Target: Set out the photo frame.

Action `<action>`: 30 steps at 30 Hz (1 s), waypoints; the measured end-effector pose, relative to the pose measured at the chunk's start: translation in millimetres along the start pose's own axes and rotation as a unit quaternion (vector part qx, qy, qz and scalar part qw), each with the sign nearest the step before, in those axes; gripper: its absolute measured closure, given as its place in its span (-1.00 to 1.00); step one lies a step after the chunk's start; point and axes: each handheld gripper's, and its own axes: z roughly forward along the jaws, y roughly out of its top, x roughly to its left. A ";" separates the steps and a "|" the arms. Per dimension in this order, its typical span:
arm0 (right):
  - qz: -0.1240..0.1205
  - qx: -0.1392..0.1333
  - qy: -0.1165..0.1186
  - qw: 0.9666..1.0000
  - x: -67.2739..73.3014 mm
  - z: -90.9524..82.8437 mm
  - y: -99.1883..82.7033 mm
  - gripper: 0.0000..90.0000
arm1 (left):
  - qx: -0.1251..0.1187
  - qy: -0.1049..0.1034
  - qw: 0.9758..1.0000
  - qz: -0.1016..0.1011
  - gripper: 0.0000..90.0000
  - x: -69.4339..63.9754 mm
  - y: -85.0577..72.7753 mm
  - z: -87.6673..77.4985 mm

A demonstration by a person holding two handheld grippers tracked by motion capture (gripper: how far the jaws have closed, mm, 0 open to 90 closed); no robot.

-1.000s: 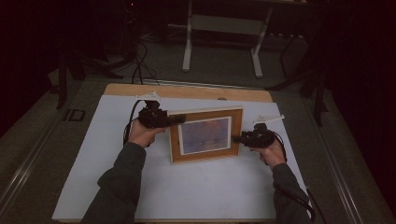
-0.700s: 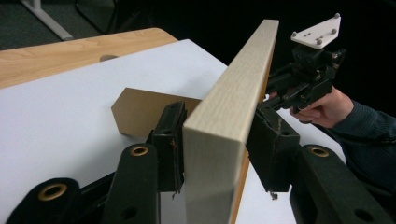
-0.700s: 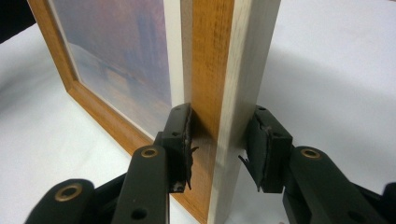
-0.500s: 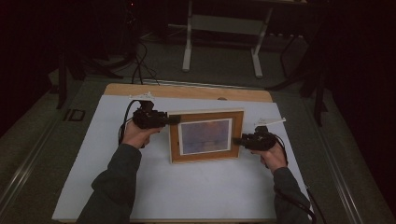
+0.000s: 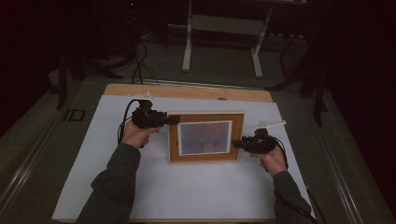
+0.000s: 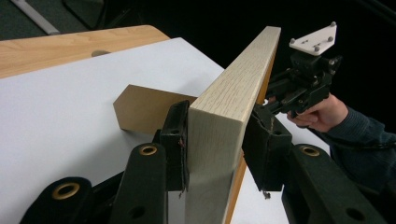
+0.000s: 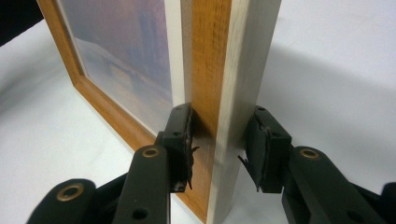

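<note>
High view, picture frame: a wooden picture frame (image 5: 206, 137) stands upright on the white sheet (image 5: 187, 191) that covers the table (image 5: 187, 91), about the middle, its picture side turned to the near edge.
High view, left gripper: the left gripper (image 5: 172, 120) meets the frame's upper left corner; the person's left hand (image 5: 136, 135) holds it from the left.
High view, right gripper: the right gripper (image 5: 236, 144) meets the frame's right edge low down, held by the right hand (image 5: 275, 159).
High view, surroundings: a metal stand (image 5: 223, 37) is on the dark floor beyond the far edge.
Left gripper view, jaws: the two black jaws have just been closing and now pinch the pale side of the frame (image 6: 219, 121); the left pad (image 6: 177, 140) lies flat on the back face and the right pad sits against the front.
Left gripper view, behind the frame: a brown easel flap (image 6: 144, 109) rests on the sheet (image 6: 70, 98).
Left gripper view, far end: the other gripper (image 6: 268, 100) holds the frame's far end.
Right gripper view, jaws: the jaws clamp the frame edge (image 7: 224, 107), one pad (image 7: 180, 140) on the brown front face beside the picture, the other on the pale back.
Right gripper view, frame: it is upright on the sheet (image 7: 336, 84).
</note>
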 end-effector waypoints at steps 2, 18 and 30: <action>0.001 0.001 -0.001 1.000 1.6 -0.3 -0.6 0.41 | 0.000 -0.001 1.000 -0.003 0.40 0.8 -0.1 0.1; 0.009 0.002 -0.001 1.000 10.4 -2.9 -6.2 0.42 | 0.002 -0.020 1.000 -0.018 0.39 4.0 -1.2 -2.0; 0.006 0.004 0.008 1.000 15.5 -0.6 -6.6 0.43 | 0.002 -0.028 0.999 -0.026 0.38 5.3 -4.3 -8.5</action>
